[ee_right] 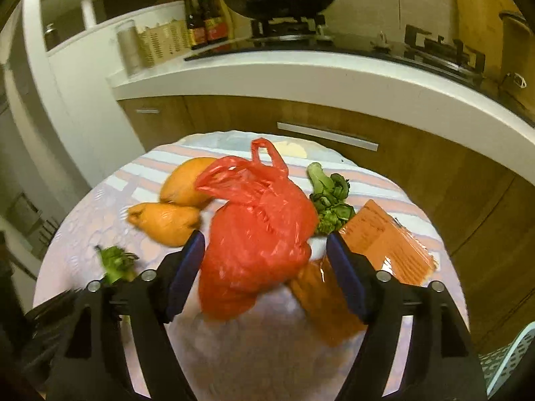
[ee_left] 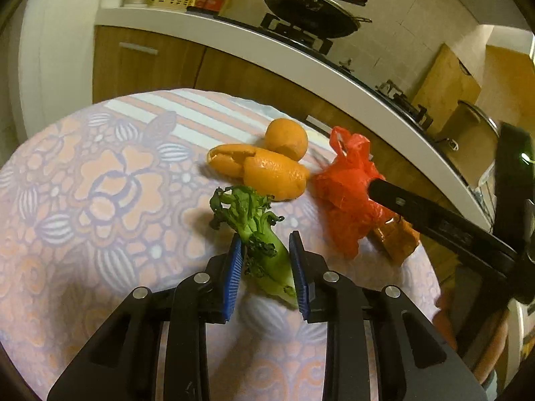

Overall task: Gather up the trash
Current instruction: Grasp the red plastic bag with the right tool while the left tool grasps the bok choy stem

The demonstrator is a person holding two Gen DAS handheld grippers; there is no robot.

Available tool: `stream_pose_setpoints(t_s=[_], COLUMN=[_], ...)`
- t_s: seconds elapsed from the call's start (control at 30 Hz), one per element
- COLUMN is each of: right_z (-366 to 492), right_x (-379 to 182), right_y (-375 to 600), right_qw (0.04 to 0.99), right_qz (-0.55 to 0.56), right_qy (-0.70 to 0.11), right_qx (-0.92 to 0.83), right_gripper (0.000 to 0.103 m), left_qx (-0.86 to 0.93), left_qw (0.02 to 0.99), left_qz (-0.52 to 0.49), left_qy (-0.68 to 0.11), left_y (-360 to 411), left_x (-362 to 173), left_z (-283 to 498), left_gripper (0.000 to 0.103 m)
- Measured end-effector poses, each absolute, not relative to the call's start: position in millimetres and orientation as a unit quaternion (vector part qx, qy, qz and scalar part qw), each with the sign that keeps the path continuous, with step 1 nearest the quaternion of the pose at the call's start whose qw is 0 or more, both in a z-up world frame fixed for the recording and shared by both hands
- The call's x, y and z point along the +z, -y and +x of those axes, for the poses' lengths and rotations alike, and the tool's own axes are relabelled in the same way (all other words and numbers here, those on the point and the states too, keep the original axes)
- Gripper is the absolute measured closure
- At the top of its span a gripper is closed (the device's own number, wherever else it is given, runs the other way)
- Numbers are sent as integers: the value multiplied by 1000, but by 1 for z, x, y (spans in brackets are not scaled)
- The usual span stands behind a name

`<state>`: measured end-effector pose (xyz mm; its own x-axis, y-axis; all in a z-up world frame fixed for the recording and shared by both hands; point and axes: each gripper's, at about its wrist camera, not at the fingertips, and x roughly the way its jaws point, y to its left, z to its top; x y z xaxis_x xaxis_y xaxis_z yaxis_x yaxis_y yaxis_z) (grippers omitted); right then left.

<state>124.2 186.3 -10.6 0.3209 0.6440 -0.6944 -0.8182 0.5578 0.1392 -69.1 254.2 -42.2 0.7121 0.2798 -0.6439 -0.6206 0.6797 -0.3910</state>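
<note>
Left claw had closed narrowly on a green vegetable stalk on the surface — pad contact unclear. Right claw stood wide around the red bag, pads apart from it — bag blurred, its contents hidden.

Red bag was thin glossy plastic, crinkled; tablecloth matt patterned cloth; orange peel dimpled.

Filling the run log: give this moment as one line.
left hand-held gripper: shut on vegetable scrap | right hand-held gripper: open around red bag | peels: on table
</note>
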Motion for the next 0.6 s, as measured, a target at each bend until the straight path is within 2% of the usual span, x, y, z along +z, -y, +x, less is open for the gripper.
stream_pose_setpoints(t_s=[0.13,0.17,0.27,0.33,0.6], right_z=[131,130,122,116,100], right_x=[-30,-34,-31,-27,-1], right_y=[-204,-207,-209,-206,-165], right_qw=[789,786,788,789,795], right_qz=[-121,-122,-133,-136,-104], right_qy=[-393,-395,-379,-366,-345], right_qx=[457,459,467,474,488], right_gripper=[31,34,52,56,59], left_qx=[262,262,261,262,228], left_qw=[875,874,873,874,897], left_qz=[-296,-298,-302,-300,-283], left_qy=[-280,-280,-279,-278,-251], left_y=[-250,-250,-252,-250,-232], left_x=[-41,-42,-42,-42,-28], left_z=[-66,-66,-66,-66,-67], left_gripper=[77,77,77,77,84])
